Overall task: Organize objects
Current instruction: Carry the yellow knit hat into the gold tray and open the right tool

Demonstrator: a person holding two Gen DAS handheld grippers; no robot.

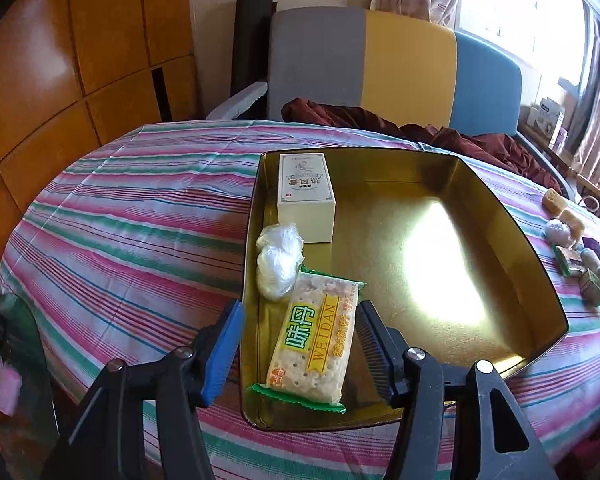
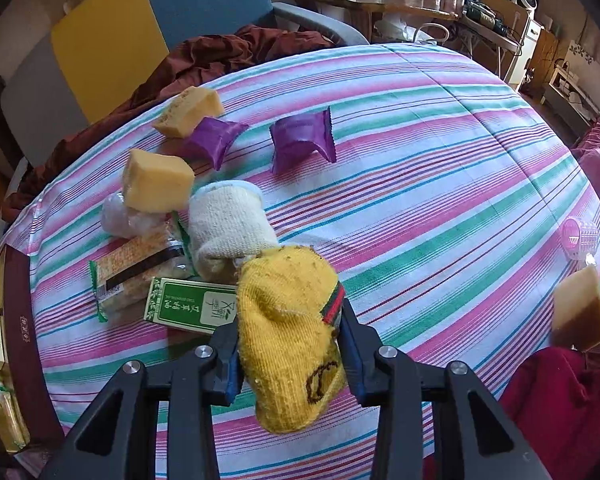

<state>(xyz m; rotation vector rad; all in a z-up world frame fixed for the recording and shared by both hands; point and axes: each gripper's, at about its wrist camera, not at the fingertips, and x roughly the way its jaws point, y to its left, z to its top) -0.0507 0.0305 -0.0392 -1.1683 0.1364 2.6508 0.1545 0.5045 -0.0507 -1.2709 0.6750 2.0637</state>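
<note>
Over on the striped surface (image 2: pixel 420 184), the right gripper (image 2: pixel 290 354) has its jaws pinching a yellow knitted sock (image 2: pixel 288 328), probably headed for the gold metal tin (image 1: pixel 420 168). Left gripper (image 1: pixel 298 350) hangs with jaws spread around the green-edged cracker packet (image 1: pixel 316 340) lying near-left inside it.

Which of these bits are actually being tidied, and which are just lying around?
Being tidied: yellow sock in the right gripper; cracker packet and cream box in the gold tin.

Lying around: maroon cloth, pink roller.

Box (image 1: pixel 306 192), bag (image 1: pixel 279 264), cracker pack (image 1: pixel 314 344) in tin (image 1: pixel 500 216), along its left wall, back to front.
</note>
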